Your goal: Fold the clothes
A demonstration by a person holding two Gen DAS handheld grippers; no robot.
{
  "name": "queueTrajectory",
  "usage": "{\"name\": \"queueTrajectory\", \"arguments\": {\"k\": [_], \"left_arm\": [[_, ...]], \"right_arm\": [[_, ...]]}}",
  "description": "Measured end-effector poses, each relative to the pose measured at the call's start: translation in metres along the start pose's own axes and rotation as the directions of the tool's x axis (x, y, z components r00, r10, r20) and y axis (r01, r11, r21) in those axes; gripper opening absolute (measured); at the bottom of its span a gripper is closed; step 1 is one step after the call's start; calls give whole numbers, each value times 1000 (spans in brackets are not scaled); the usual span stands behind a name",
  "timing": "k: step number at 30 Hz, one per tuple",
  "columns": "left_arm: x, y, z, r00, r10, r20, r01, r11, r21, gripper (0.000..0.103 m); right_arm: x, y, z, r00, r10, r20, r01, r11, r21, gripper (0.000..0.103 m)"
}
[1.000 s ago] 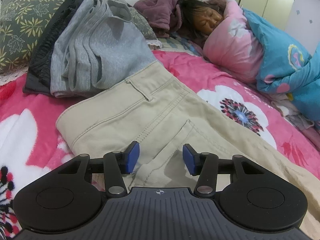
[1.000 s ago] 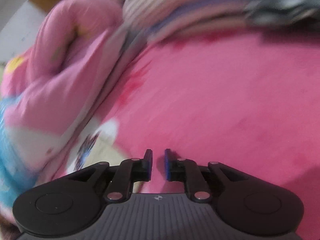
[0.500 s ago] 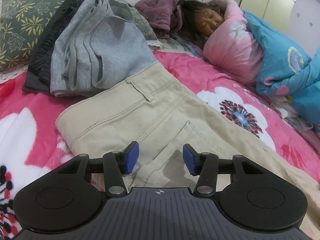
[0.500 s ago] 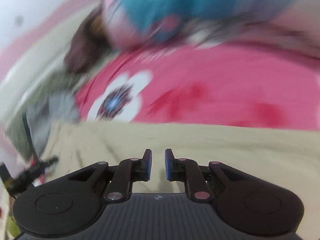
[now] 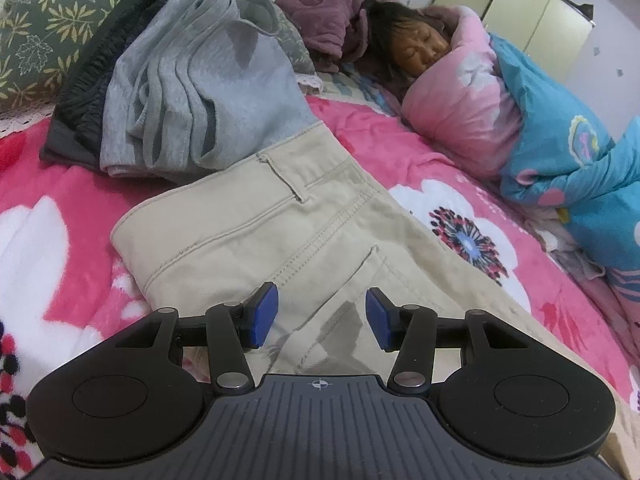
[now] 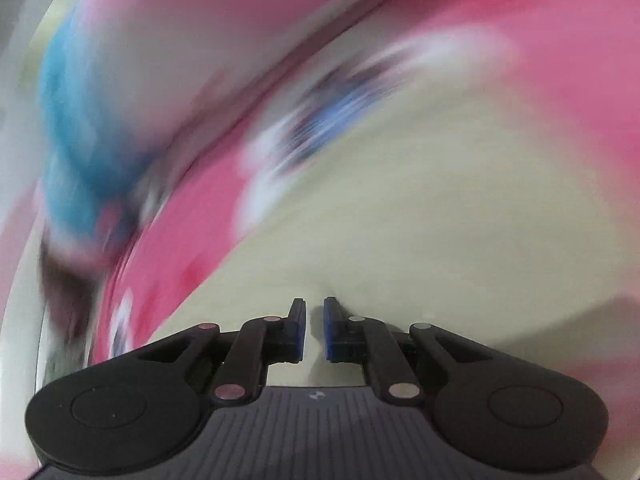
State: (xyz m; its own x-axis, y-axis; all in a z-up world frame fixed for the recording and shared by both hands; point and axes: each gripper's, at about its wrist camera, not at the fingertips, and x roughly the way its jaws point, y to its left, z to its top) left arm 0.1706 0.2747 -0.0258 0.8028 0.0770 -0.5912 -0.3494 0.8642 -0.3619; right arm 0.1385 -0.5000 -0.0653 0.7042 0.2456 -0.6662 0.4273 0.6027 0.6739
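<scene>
Beige trousers (image 5: 256, 232) lie flat on the pink flowered blanket (image 5: 48, 184), waistband toward the pillows. My left gripper (image 5: 320, 314) hovers just over the back pocket, open, with nothing between its blue pads (image 5: 262, 316). The right wrist view is heavily blurred. There my right gripper (image 6: 315, 328) sits low over the same beige cloth (image 6: 460, 240); its jaws are closing and only a narrow gap is left. A small pucker of cloth shows at the tips, but I cannot tell whether it is pinched.
A folded grey garment (image 5: 200, 92) and a dark one (image 5: 84, 112) are stacked against a green leaf-print pillow (image 5: 44, 28). A person lies under a pink and blue quilt (image 5: 560, 132) at the right. A maroon cloth (image 5: 332, 24) is bunched by the headboard.
The right gripper has swung from over bare pink blanket to over the beige trousers, and its jaws have narrowed. The left gripper has barely shifted.
</scene>
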Motion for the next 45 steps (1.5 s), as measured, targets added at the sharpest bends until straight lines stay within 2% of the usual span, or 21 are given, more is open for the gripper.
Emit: {"name": "queueTrajectory", "arguments": {"k": [2,3,6,8,10,11,12,13,15,18,19,21,23,24,28,30,32,36,38,41,45], "left_arm": [[0,-2,-1,1000,8,4,-8,1000,4,49],[0,-3,-2,1000,14,7,-14,1000,10,49],[1,-6,-3,999,32,16,-33,999,24,50],[1,-8,-4,999,43,21,-44,999,32,51],[1,-11,-5,998,54,26,-55,998,40,51],[2,-11,-5,998,55,25,-56,998,42,51],[2,-11,-5,998,55,25,-56,998,43,51],[2,-11,-5,998,55,25,-56,997,45,51],[2,-11,-5,998,56,24,-57,997,48,51],[2,-12,-4,998,57,22,-58,997,52,51],[2,-11,-4,998,55,22,-56,997,48,51],[2,-11,-4,999,50,21,-51,998,46,51],[2,-11,-4,999,49,21,-50,998,48,51],[2,-11,-4,999,49,21,-50,998,50,51],[3,-10,-4,999,47,20,-48,998,48,51],[3,-10,-4,999,48,19,-49,998,48,51],[4,-10,-3,999,49,19,-49,997,51,51],[4,-10,-3,999,49,20,-50,997,52,51],[4,-11,-3,998,52,21,-53,997,53,51],[5,-13,-4,998,60,26,-62,996,63,51],[4,-13,-4,998,62,29,-64,996,67,51]], "right_arm": [[-43,-39,6,990,-61,127,47,993,104,8],[-58,-45,5,983,-84,162,65,991,120,9],[-81,-22,-10,980,-119,158,124,992,-19,12],[-86,7,-25,985,-103,137,124,980,-154,13],[-85,51,-45,995,-48,92,76,939,-334,17],[-83,75,-59,997,-27,72,55,905,-421,24],[-80,100,-74,998,-14,55,41,855,-517,27],[-76,125,-95,999,-10,52,41,781,-623,32],[-66,162,-144,998,1,60,47,601,-798,33],[-45,198,-207,997,7,77,70,339,-938,33],[-36,207,-222,996,8,85,79,269,-960,33],[-20,218,-245,996,17,87,82,170,-982,32],[-3,229,-259,996,28,79,76,105,-992,32],[6,235,-263,997,41,69,65,85,-994,32],[27,250,-280,995,76,58,56,20,-998,30],[39,248,-281,995,55,79,80,0,-997,29],[48,244,-279,994,31,103,103,-10,-995,20],[50,233,-266,988,5,157,157,45,-987,10],[43,232,-257,982,33,186,182,95,-979,1],[33,233,-244,970,74,232,219,159,-963,0],[22,257,-231,948,126,294,274,149,-950,0]]}}
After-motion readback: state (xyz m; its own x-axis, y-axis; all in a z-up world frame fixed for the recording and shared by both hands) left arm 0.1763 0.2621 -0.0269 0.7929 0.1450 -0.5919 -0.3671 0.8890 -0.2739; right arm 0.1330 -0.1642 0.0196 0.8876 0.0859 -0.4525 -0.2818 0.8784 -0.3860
